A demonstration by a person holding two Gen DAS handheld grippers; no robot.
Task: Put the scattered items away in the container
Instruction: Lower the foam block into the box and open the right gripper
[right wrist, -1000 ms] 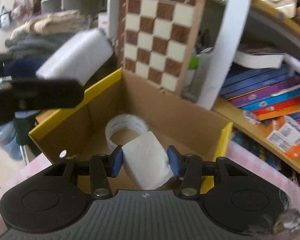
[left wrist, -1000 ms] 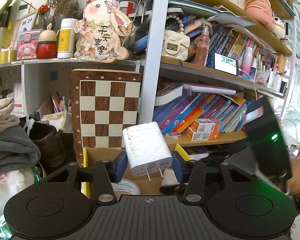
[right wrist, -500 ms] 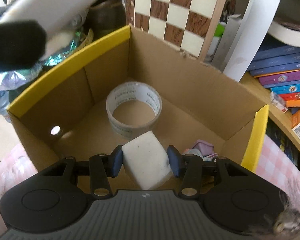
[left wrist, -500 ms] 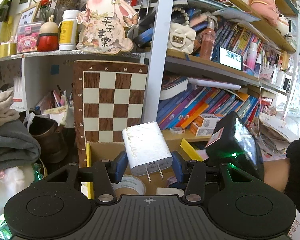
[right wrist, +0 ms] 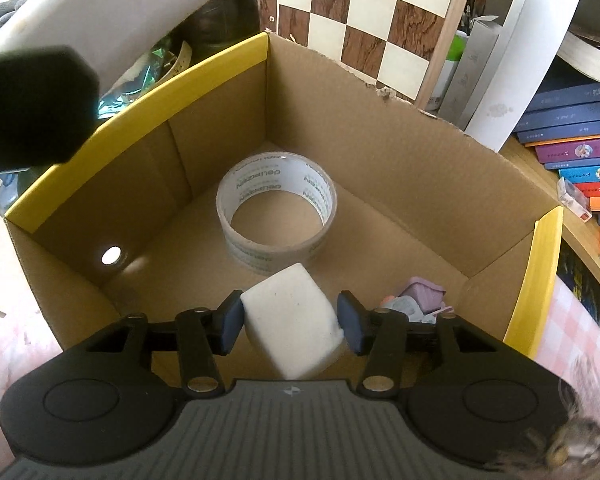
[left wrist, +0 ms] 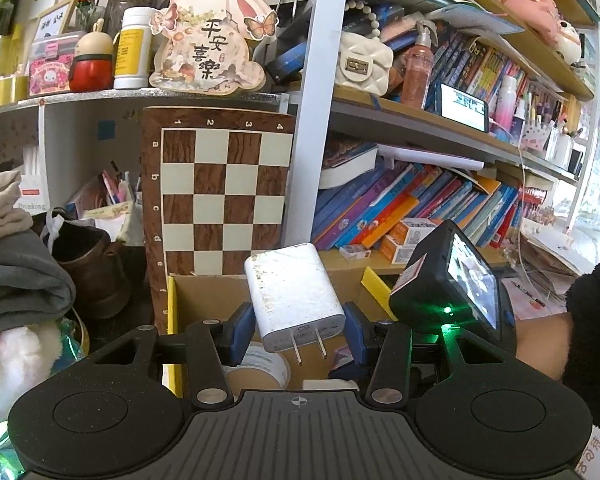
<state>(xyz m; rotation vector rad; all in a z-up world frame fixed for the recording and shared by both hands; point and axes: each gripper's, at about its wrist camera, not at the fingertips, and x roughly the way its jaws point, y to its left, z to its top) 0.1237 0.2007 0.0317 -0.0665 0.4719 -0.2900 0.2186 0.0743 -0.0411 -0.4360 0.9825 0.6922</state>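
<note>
Lowered right gripper (right wrist: 290,322) holds eraser (right wrist: 292,328) above "Deli"-printed tape (right wrist: 276,210).

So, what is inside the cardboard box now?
On the floor of the box lie a tape roll and a small purple item. The white block held by the right gripper covers part of the near floor, so anything there is hidden.

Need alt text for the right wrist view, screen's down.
The right gripper grips a white foam block over an open cardboard box. A roll of clear tape and a small purple item lie inside.
</note>
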